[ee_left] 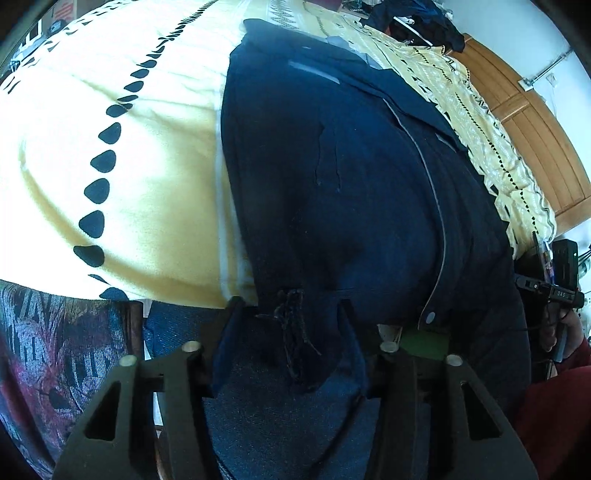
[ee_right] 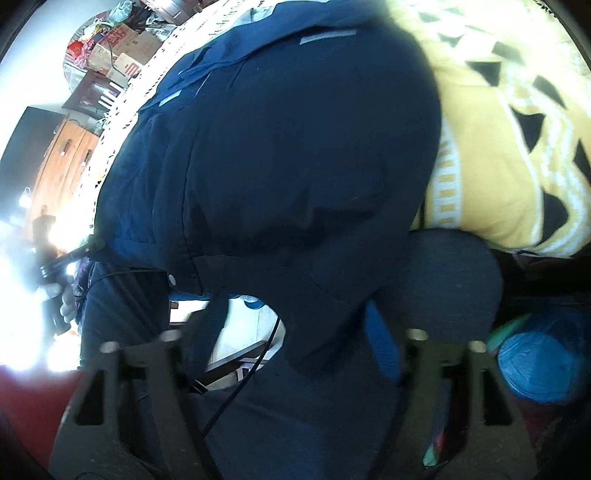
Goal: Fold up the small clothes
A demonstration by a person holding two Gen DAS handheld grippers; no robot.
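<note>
A dark navy garment (ee_left: pixel 351 177) with grey piping and a snap lies spread on a yellow blanket (ee_left: pixel 147 147) with black drop shapes. Its near hem hangs over the bed edge. My left gripper (ee_left: pixel 290 306) is open, and a frayed corner of the hem (ee_left: pixel 291 332) sits between its fingers. The right wrist view shows the same garment (ee_right: pixel 277 147) from the other side. My right gripper (ee_right: pixel 295 325) is open too, with the hanging hem between its fingers (ee_right: pixel 166 354). The garment hides the far fingertip.
A wooden board (ee_left: pixel 517 110) runs along the far side of the bed, with a heap of dark clothes (ee_left: pixel 424 22) beyond. Patterned cloth (ee_left: pixel 55 350) hangs at the lower left. Cardboard boxes (ee_right: pixel 122 48), a wooden cabinet (ee_right: pixel 62 166) and a blue bag (ee_right: pixel 543 365) surround the bed.
</note>
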